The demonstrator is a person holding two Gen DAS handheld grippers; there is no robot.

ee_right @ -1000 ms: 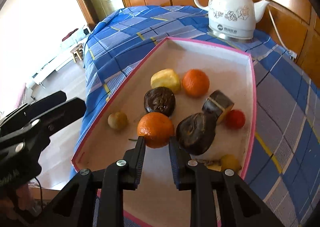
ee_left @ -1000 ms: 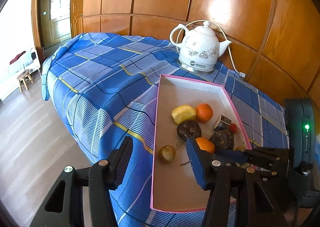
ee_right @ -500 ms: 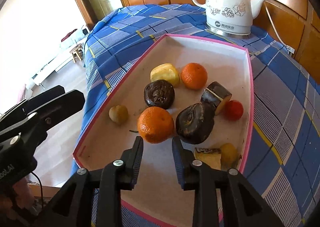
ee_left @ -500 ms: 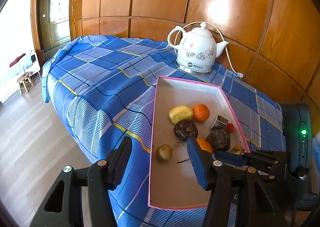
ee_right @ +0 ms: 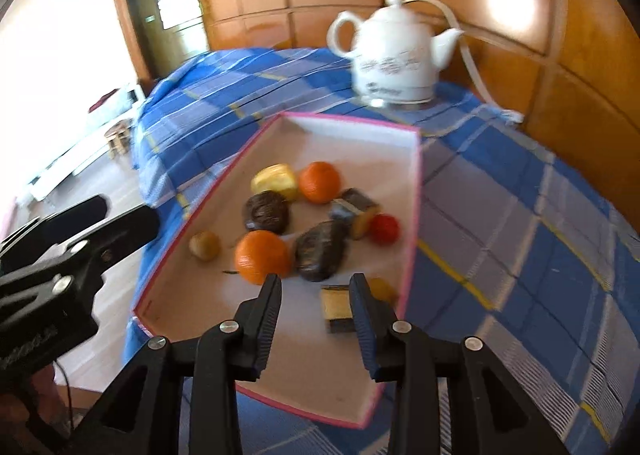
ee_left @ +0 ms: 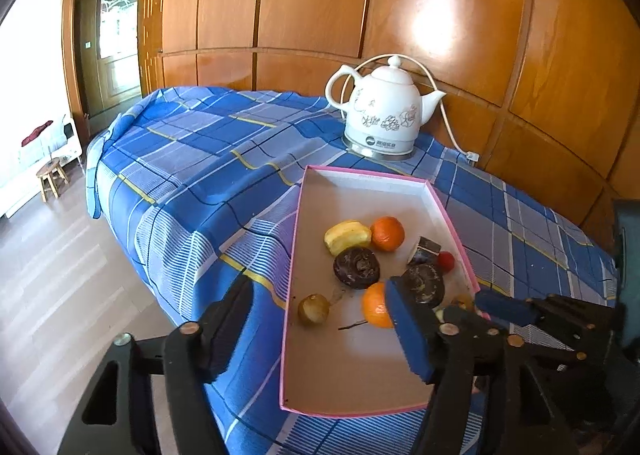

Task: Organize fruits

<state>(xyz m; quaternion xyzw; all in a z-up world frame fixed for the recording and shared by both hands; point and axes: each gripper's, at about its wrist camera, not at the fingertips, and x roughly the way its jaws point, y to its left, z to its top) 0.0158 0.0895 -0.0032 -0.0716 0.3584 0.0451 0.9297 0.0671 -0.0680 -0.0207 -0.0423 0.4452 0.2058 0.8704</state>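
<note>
**Fruit gathered in the pink-rimmed tray, both grippers open above its near end**

Wood panelling backs a counter draped in a blue plaid cloth (ee_left: 208, 159), with a white kettle (ee_left: 382, 111) standing near the far edge on its base. Just in front of the kettle lies a shallow tray (ee_left: 294, 239) with a pink rim, its long side running from the kettle toward the counter's near edge.

All the fruit sits inside the tray, bunched toward its right wall. A yellow fruit (ee_left: 347, 235) and an orange (ee_left: 387, 233) lie side by side farthest in. Closer in come a dark round fruit (ee_left: 356, 267), a cut dark piece (ee_right: 354, 207) and a small red fruit (ee_right: 384, 229) by the right wall. A second orange (ee_right: 262, 256) touches another dark fruit (ee_right: 322, 251). A small brownish fruit (ee_left: 313, 309) lies apart near the left wall. A cut slice (ee_right: 336, 309) and a small yellow fruit (ee_right: 382, 289) rest nearest the tray's near right corner.

The left gripper (ee_left: 320, 329) hangs over the tray's near left wall; its jaws have just been opening and stand spread wide with nothing between them. The right gripper (ee_right: 316, 313) hovers over the near end of the tray, jaws just parted and opening, pinching nothing; the cut slice shows in the gap below them. That view is blurred
</note>
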